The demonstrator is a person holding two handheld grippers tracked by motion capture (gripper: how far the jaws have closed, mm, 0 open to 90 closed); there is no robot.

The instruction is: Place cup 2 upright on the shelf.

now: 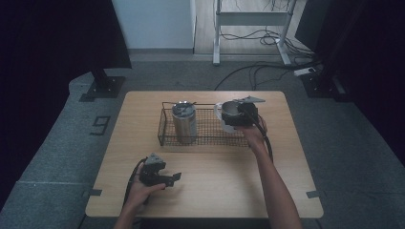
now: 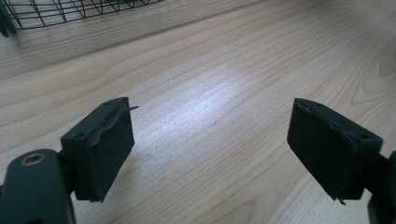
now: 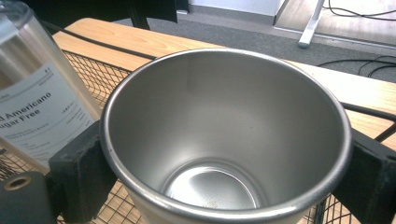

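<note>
A steel cup (image 1: 229, 109) with a shiny inside (image 3: 224, 140) is at the right end of a black wire basket (image 1: 205, 140). My right gripper (image 1: 232, 117) is shut on the cup, one black jaw on each side of its rim (image 3: 229, 154). Whether the cup rests on the mesh or hangs above it, I cannot tell. A tall metal drink container (image 1: 184, 121) stands upright in the basket's left half, its white label (image 3: 37, 102) close to the cup. My left gripper (image 1: 173, 179) lies low over the table's front left, open, with bare wood between its jaws (image 2: 210, 126).
The wooden table (image 1: 215, 167) has bare room in front of the basket. A corner of the basket (image 2: 70, 11) lies beyond the left gripper. Past the table's far edge are a desk frame (image 1: 250, 28) and floor cables (image 1: 258, 71).
</note>
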